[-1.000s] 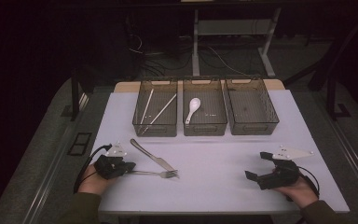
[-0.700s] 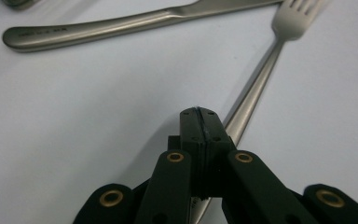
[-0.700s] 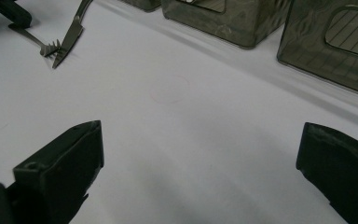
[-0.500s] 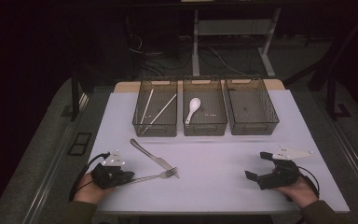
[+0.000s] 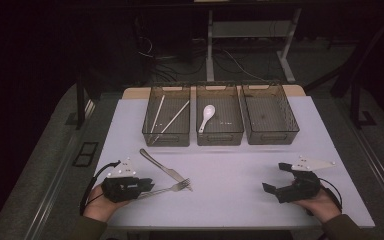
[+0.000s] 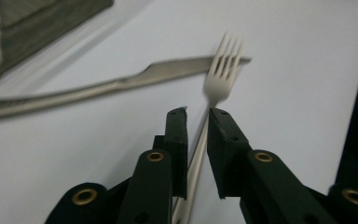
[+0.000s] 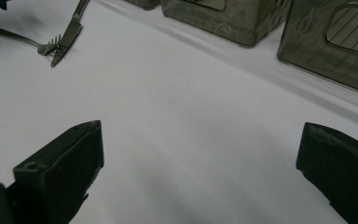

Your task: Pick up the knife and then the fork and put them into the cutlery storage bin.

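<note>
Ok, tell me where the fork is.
High view, front left: the fork lies between the left claw's jaws, its tines over the knife's blade tip.

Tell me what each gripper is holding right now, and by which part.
The left gripper, its jaws just opening, has the fork between them at the handle, below the neck; whether the pads still press on it cannot be told. The right gripper holds nothing.
</note>
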`<state>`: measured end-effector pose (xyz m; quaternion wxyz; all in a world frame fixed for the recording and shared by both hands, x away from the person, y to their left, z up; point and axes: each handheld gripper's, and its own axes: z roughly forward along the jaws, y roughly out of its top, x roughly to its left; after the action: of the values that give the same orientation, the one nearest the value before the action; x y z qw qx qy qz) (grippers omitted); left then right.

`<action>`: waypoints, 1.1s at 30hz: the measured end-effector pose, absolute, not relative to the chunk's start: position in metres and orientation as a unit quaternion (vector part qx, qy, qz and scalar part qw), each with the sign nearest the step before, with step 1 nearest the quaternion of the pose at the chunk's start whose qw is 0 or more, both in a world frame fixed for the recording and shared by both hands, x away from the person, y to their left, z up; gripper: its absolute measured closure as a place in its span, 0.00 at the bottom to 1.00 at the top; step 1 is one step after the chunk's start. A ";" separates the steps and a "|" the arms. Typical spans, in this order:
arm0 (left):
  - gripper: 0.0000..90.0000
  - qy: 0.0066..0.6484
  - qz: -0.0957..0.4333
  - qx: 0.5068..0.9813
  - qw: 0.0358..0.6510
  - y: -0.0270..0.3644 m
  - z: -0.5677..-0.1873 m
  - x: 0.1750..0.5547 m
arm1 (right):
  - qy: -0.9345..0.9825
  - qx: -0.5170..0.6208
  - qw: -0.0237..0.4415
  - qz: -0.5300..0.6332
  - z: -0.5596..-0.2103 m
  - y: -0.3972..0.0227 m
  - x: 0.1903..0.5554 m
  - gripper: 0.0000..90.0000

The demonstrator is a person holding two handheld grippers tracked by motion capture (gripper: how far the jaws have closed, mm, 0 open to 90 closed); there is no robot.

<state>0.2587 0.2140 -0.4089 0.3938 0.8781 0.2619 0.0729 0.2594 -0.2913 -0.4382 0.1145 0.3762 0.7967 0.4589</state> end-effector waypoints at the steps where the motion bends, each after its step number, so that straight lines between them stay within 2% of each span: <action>1: 0.84 0.254 0.072 0.881 0.392 0.210 -0.409 0.259 | 0.797 0.376 0.115 0.459 -0.438 -0.291 0.259 0.01; 10: 0.80 0.236 0.061 0.898 0.366 0.186 -0.419 0.269 | 0.797 0.377 0.114 0.459 -0.438 -0.291 0.259 0.01; 19: 0.81 0.225 0.050 0.925 0.302 0.180 -0.429 0.279 | 0.797 0.378 0.115 0.458 -0.438 -0.291 0.259 0.01; 27: 0.84 0.218 0.044 0.926 0.306 0.180 -0.434 0.280 | 0.797 0.377 0.115 0.458 -0.438 -0.291 0.259 0.01; 33: 0.91 0.213 0.048 0.919 0.327 0.186 -0.438 0.277 | 0.797 0.376 0.115 0.458 -0.438 -0.291 0.259 0.01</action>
<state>0.2772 0.1859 -0.4381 0.3271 0.9194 0.2130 0.0478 0.2590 -0.2911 -0.4381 0.1146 0.3755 0.7973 0.4584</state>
